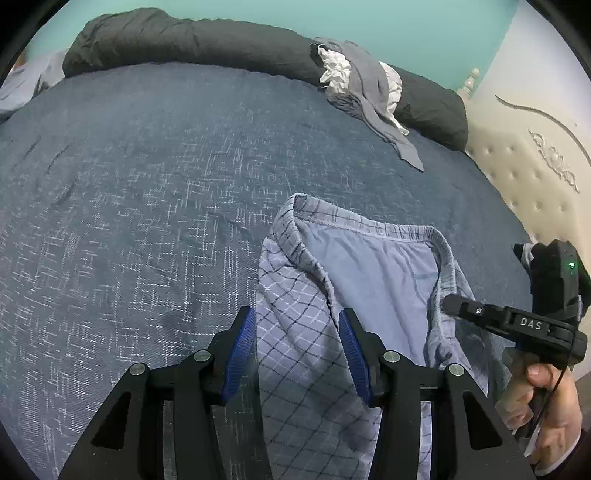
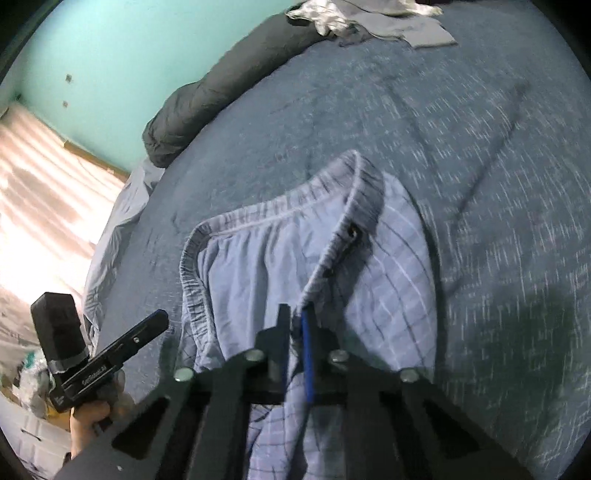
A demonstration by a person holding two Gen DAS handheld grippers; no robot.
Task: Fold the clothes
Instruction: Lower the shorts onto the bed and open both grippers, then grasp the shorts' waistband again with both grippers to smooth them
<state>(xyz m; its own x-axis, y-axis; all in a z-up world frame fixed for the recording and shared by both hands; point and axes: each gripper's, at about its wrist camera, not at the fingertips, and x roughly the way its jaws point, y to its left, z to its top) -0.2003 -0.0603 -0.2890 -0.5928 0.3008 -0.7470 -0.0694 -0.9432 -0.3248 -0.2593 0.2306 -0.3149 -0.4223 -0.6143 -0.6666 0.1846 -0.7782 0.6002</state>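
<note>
Bed (image 1: 129,192), blue cover: checked shorts (image 1: 303,332) at near edge, waistband open, unfolded. Right gripper (image 2: 295,325) jaws clamped on waistband. Left gripper (image 1: 297,343) jaws half open astride fabric, no pinch. Clothes pile (image 1: 362,85) at far edge untouched. Folding barely started.

Two fisheye wrist views, each looking forward and steeply down along its own claw onto the bed (image 1: 129,177). The left wrist view sits close over the checked blue pants (image 1: 303,332), left claw (image 1: 297,354) in the bottom foreground, facing the teal wall (image 1: 369,26) and the headboard (image 1: 524,155) at right. The right wrist view is just as near, right claw (image 2: 295,332) at bottom, angled toward the same wall and a bright area at left, probably a window, too washed out to tell. Both share the pants' waistband, the blue bedspread, the dark rolled duvet (image 1: 192,40) and the grey-white clothes pile (image 1: 362,85). Each view catches the other claw at its edge.
</note>
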